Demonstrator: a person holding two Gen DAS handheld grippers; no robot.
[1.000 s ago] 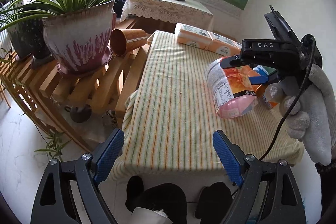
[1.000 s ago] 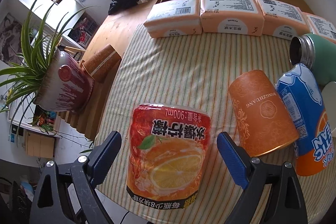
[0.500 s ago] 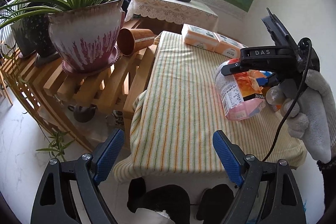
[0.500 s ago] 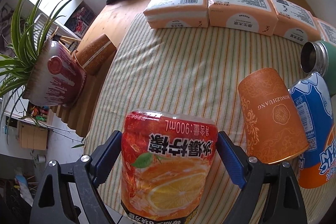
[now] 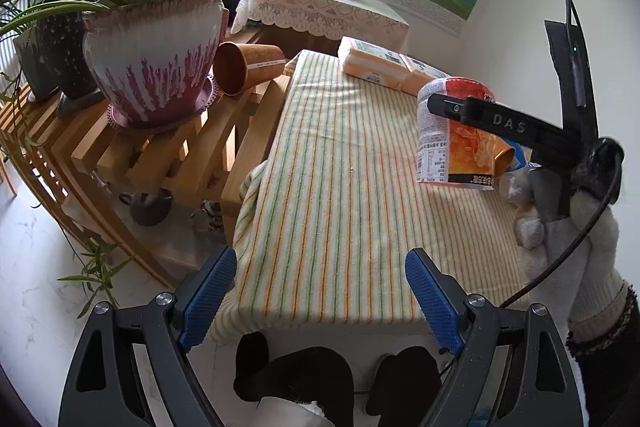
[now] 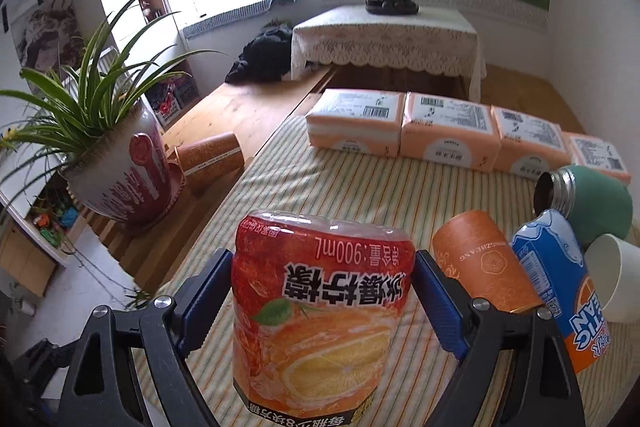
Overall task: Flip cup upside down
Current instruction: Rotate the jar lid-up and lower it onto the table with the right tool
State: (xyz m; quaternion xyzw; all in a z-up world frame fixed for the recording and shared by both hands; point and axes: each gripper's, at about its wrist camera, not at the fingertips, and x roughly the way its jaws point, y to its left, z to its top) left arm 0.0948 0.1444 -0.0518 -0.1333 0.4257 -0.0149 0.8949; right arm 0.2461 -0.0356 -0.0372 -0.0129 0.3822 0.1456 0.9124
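Note:
The cup is an orange-and-red plastic drink cup (image 6: 320, 307) with a lemon picture and a 900mL label printed upside down. My right gripper (image 6: 322, 291) is shut on its sides and holds it with its closed end up. In the left wrist view the cup (image 5: 452, 135) is held a little above the striped tablecloth (image 5: 340, 187) at the right, its open end downward. My left gripper (image 5: 320, 291) is open and empty over the table's near edge.
On the table right of the cup lie an orange paper cup (image 6: 484, 263), a blue-orange cup (image 6: 560, 287), a green flask (image 6: 588, 199) and a white cup (image 6: 616, 275). Tissue packs (image 6: 440, 135) line the far edge. A potted plant (image 5: 152, 59) stands on a wooden rack at left.
My right gripper closed on the cup and lifted it, turning it from lying on its side to upright with the open end down. My left gripper drew back a little.

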